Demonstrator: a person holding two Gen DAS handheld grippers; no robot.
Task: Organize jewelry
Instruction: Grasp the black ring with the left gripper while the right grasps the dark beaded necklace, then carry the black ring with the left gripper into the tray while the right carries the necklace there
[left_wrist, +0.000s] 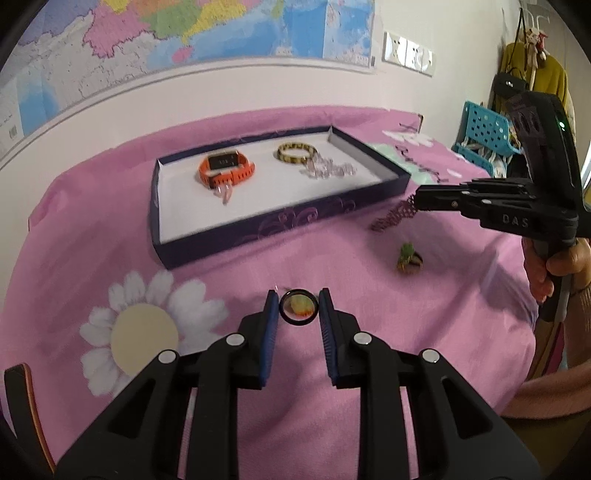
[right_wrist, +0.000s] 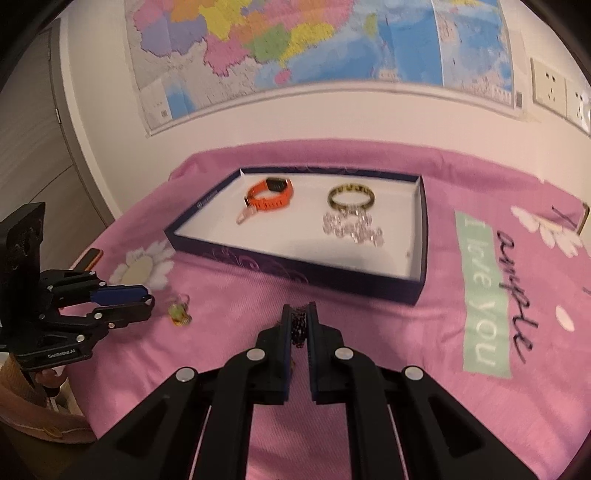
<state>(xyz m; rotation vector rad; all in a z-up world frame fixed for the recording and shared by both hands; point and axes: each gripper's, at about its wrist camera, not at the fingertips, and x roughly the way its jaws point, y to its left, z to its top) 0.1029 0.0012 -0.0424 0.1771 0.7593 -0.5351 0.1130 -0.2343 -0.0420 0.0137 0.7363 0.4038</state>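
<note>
A dark blue tray (left_wrist: 280, 225) (right_wrist: 295, 271) with a white floor holds an orange watch (left_wrist: 225, 168) (right_wrist: 271, 194), a gold bangle (left_wrist: 297, 152) (right_wrist: 351, 195) and a crystal bracelet (left_wrist: 328, 170) (right_wrist: 352, 227). My left gripper (left_wrist: 298, 308) (right_wrist: 147, 297) is open around a round black-rimmed pendant (left_wrist: 298, 307) (right_wrist: 179, 312) lying on the pink cloth. My right gripper (right_wrist: 299, 317) (left_wrist: 415, 201) is shut on a dark purple beaded bracelet (right_wrist: 300, 325) (left_wrist: 393, 216), held just above the cloth near the tray's front right corner.
A green and brown ring (left_wrist: 408, 256) lies on the pink flowered cloth (left_wrist: 258, 266) right of the pendant. A blue basket (left_wrist: 484, 136) stands at the far right. A map hangs on the wall (right_wrist: 332, 107) behind. A phone (right_wrist: 88, 260) lies at the cloth's left edge.
</note>
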